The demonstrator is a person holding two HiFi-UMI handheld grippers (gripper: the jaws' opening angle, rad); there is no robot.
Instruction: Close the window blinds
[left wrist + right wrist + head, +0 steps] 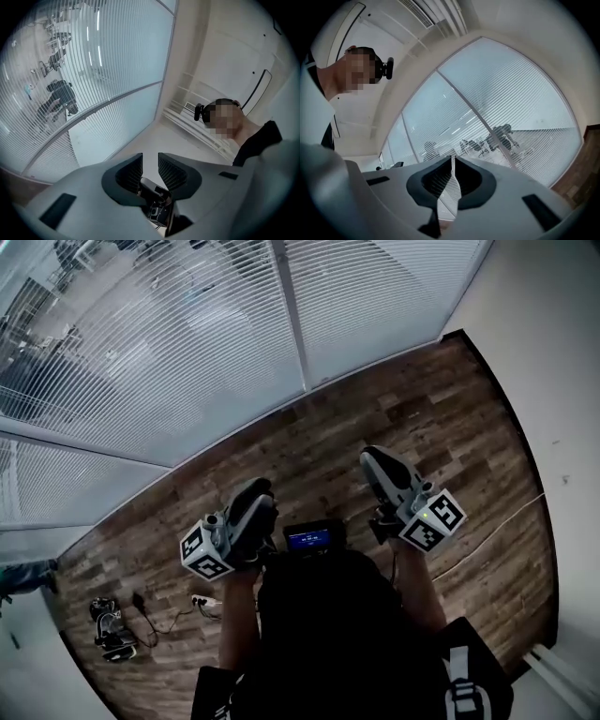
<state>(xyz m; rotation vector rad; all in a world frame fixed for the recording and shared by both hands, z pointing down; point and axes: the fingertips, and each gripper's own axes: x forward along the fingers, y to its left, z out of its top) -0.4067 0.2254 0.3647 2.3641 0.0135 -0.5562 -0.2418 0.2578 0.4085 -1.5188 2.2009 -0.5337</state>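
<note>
By the blinds [169,343]: person [337,634] standing on wooden floor [441,418].
Left gripper [150,164]: jaws parted, nothing between.
Right gripper [452,161]: clenched, empty.

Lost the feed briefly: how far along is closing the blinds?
Done: nothing visible. The blinds have their slats open enough to see through.
In hand: nothing. The left hand-held gripper is open and empty, and the right hand-held gripper is shut on nothing. Both are held low, clear of the blinds.
Left: the whole job. Reach the blinds' control, which I can't spot, and close the slats.
</note>
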